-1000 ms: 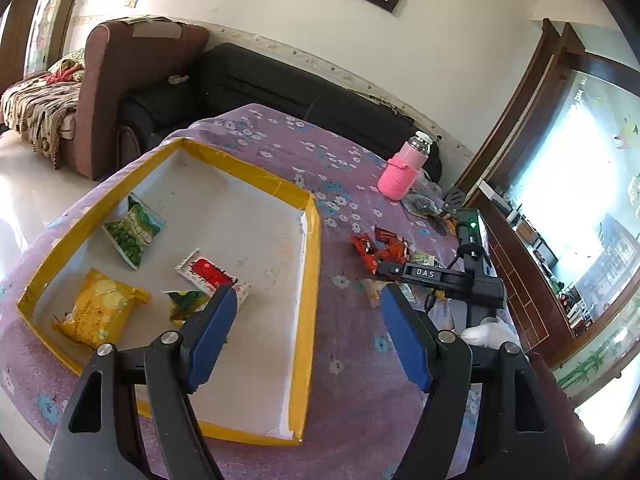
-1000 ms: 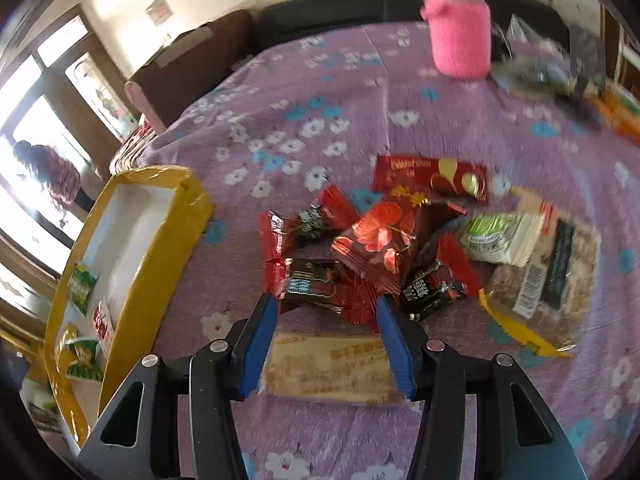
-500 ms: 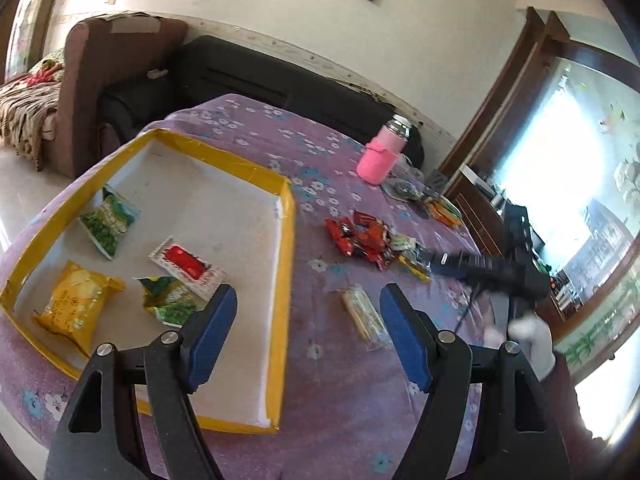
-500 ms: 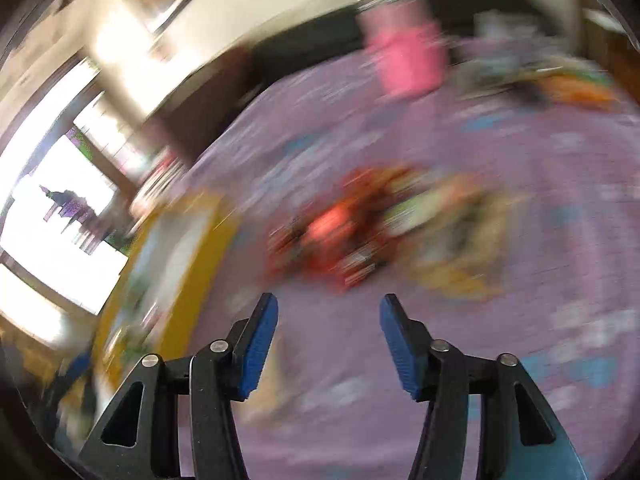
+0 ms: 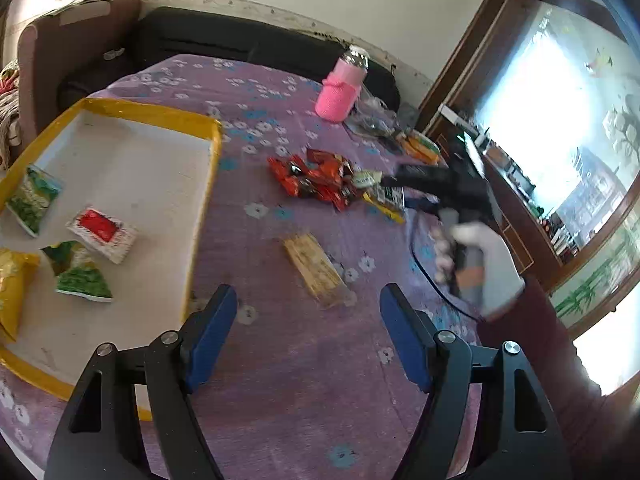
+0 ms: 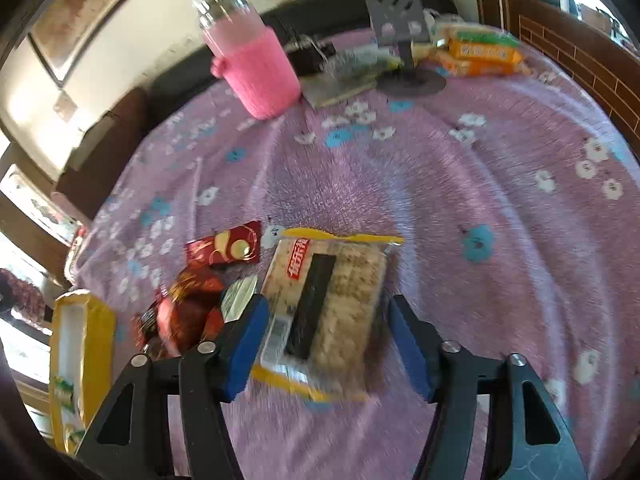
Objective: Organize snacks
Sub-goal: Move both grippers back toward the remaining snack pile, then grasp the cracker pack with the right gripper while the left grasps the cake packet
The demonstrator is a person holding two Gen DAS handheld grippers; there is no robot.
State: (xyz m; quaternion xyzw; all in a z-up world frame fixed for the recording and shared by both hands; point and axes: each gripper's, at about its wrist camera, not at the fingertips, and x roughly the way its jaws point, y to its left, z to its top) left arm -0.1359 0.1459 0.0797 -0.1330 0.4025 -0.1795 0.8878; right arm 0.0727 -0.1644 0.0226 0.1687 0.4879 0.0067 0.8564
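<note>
- Blue-padded right hand-held gripper [image 6: 324,344]: jaws have just been opening and stand apart astride the clear rice-cracker packet [image 6: 324,308], pads not pressing on it.
- Left hand-held gripper [image 5: 308,336]: open, empty, above the purple table [image 5: 280,360], near the tan bar [image 5: 316,268].
- Advice: centre on the packet, lower, close gently; crushing is the risk.
- Destination: yellow-rimmed tray [image 5: 208,184], to the left.

At right of the left wrist view, we see the white-gloved hand [image 5: 486,268] smeared by motion. The yellow crinkled snack bag [image 5: 12,280] is cut off at the left edge.
</note>
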